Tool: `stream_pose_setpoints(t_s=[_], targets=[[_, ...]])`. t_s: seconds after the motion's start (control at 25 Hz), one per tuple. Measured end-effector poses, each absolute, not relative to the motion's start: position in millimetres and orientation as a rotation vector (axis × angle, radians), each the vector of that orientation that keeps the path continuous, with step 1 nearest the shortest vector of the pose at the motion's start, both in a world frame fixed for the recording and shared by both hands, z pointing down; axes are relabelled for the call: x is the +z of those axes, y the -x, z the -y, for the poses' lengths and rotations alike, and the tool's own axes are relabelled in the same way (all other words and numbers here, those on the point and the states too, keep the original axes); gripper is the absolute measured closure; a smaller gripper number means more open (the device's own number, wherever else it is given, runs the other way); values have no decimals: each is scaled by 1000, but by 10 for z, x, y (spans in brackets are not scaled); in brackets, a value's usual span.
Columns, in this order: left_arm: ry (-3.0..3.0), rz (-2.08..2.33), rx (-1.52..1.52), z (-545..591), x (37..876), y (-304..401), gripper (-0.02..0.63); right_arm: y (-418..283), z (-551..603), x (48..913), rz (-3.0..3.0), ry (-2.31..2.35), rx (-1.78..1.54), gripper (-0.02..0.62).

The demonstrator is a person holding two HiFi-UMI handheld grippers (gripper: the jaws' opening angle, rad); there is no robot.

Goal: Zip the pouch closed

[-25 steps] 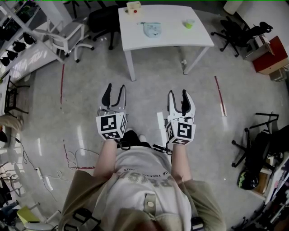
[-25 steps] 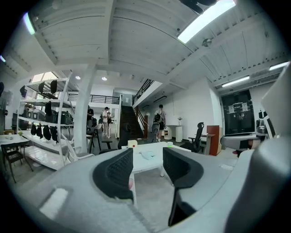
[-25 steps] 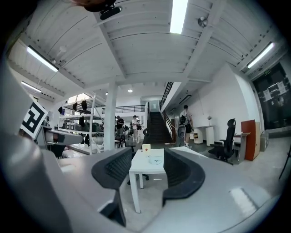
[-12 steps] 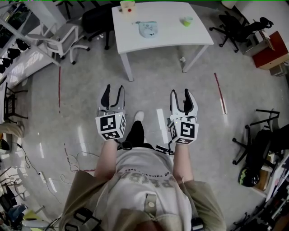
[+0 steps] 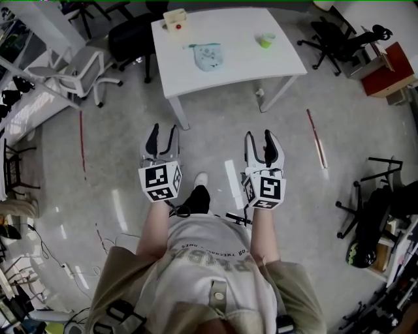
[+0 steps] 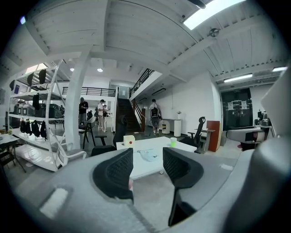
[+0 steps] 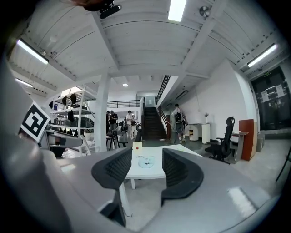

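A pale blue pouch lies flat on the white table ahead, near its middle. The same pouch shows small between the jaws in the left gripper view, and the pouch shows likewise in the right gripper view. My left gripper and right gripper are held side by side over the floor, well short of the table. Both stand open with nothing between their jaws.
A cream box with a red dot and a green cup sit on the table. Office chairs stand left, another chair right. Red floor tape, cables and shelving line the sides. Several people stand far off near a staircase.
The table has come nearer and lower in the head view as I walk toward it. Both grippers keep the same open pose.
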State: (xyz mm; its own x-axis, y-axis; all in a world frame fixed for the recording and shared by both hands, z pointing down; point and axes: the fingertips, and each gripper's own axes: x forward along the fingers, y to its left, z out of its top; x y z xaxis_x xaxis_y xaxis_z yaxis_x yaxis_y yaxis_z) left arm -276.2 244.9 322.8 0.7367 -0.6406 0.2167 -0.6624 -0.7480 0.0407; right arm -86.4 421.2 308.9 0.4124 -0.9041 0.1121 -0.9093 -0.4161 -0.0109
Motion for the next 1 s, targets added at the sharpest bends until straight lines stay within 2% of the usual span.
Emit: stream_pose_setpoints(t_s=[0.48,1.0], targets=[[-2853,1007,257,-1454,3192,2217,396,338,-3366,3110,1597,-2635,145,399],[-2843,994,284,-989,3301,2041,396,257,-2805,3204,1628,-2591,166,399]])
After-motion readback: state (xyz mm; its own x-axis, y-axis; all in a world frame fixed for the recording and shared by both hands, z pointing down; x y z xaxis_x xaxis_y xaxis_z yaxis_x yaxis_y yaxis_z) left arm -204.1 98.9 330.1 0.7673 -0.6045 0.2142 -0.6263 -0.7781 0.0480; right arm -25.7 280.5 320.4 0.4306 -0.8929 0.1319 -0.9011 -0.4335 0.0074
